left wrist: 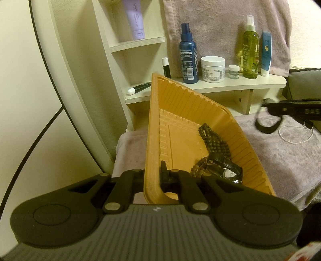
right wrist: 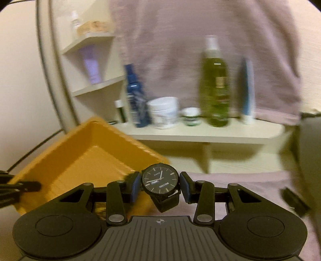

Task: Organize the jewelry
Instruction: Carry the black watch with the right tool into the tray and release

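Observation:
My left gripper (left wrist: pixel 153 176) is shut on the near rim of an orange tray (left wrist: pixel 180 112) and holds it tilted. In the tray lie a dark bead bracelet (left wrist: pixel 212 138) and a black watch with a pale dial (left wrist: pixel 228 170). My right gripper (right wrist: pixel 160 185) is shut on a black watch with a dark dial (right wrist: pixel 160 179), its strap hanging below, just right of the tray (right wrist: pixel 80 154). In the left wrist view the right gripper (left wrist: pixel 270 114) shows at the right with the strap (left wrist: pixel 264 125) dangling. A white pearl necklace (left wrist: pixel 297 134) lies on the lilac towel (left wrist: pixel 280 160).
A cream shelf (left wrist: pixel 230 84) behind the tray carries a blue bottle (left wrist: pixel 188 54), a white cream jar (left wrist: pixel 212 68), a small jar (left wrist: pixel 233 71), a green spray bottle (left wrist: pixel 249 50) and a blue tube (left wrist: pixel 265 54). A lilac tube (left wrist: pixel 134 18) stands on a higher shelf. A towel hangs behind.

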Motion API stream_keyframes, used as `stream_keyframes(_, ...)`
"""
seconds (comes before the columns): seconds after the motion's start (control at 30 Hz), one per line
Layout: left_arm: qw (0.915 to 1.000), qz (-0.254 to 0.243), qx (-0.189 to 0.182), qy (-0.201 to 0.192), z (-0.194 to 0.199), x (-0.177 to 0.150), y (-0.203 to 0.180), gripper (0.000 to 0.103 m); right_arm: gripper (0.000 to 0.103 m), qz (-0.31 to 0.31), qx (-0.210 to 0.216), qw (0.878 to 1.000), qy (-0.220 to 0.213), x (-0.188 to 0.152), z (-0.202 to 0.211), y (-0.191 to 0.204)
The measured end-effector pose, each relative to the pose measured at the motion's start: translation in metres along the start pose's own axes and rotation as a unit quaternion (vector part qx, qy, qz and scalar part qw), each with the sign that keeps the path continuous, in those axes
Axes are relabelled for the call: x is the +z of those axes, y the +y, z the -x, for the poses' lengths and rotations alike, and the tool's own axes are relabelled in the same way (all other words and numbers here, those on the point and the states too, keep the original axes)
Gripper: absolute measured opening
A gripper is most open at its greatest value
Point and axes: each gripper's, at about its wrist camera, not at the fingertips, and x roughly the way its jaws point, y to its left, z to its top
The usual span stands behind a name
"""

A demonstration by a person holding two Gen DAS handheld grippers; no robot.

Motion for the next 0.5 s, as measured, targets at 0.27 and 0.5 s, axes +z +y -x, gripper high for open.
stream_keyframes(0.27,1.0,0.004,-0.002,-0.001,-0.002,-0.002,0.003,0.005,0.042,0.013,0.03,0.999,0.029,-0.002,-0.036,0.034)
stream_keyframes(0.5,1.0,0.007,-0.004,-0.001,-0.002,-0.003,0.003,0.005,0.043,0.011,0.051,0.996,0.075,-0.008,-0.058,0.042)
